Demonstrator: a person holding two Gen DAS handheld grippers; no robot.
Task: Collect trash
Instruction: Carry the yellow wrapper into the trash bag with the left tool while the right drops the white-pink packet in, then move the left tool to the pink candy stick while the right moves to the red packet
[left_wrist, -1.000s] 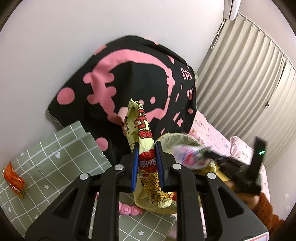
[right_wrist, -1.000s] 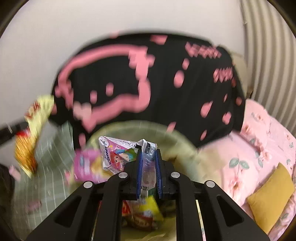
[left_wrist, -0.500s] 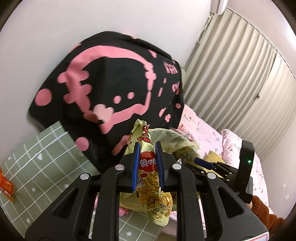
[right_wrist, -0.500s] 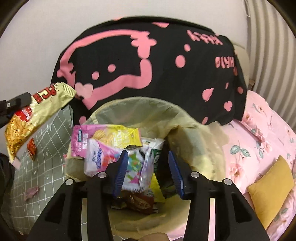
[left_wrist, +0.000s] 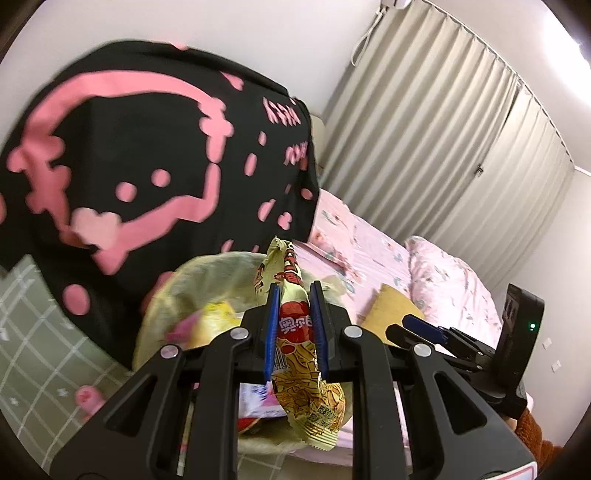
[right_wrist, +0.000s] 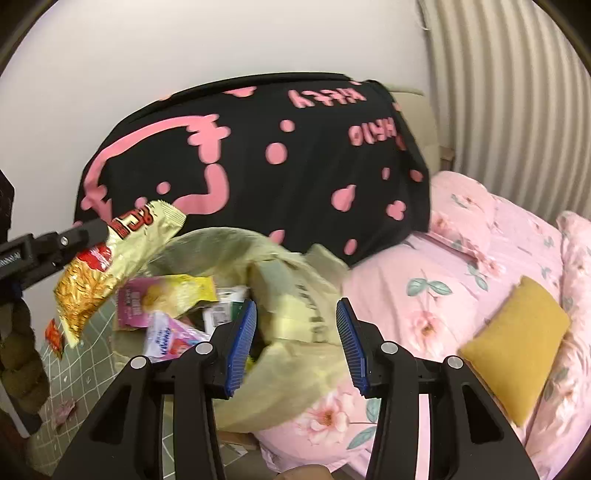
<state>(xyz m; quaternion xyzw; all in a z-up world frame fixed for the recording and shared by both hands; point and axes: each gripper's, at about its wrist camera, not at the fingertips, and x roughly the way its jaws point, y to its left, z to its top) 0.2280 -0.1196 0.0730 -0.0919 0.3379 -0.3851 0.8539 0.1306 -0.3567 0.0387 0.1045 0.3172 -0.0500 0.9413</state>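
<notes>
My left gripper (left_wrist: 294, 314) is shut on a yellow and red snack packet (left_wrist: 306, 373), which hangs over the mouth of the yellow trash bag (left_wrist: 184, 291). From the right wrist view the same packet (right_wrist: 110, 258) dangles at the bag's left rim, held by the left gripper (right_wrist: 92, 230). My right gripper (right_wrist: 295, 328) stands open above the bag's right rim (right_wrist: 295, 288), with nothing between its blue pads. Inside the bag lie several wrappers, among them a pink and yellow one (right_wrist: 166, 299) and a pink and white one (right_wrist: 166, 336).
A black blanket with pink shapes (right_wrist: 258, 158) hangs behind the bag. A pink flowered bed (right_wrist: 461, 277) with a mustard cushion (right_wrist: 517, 347) lies to the right. A green grid mat (left_wrist: 33, 354) on the left holds a small red wrapper (right_wrist: 53, 336) and pink scraps (left_wrist: 86, 397). Curtains (left_wrist: 443, 147) close the back right.
My right gripper opened and let its pink and white wrapper drop into the bag, then drew to the right. My left gripper carried the snack packet rightward over the bag's mouth.
</notes>
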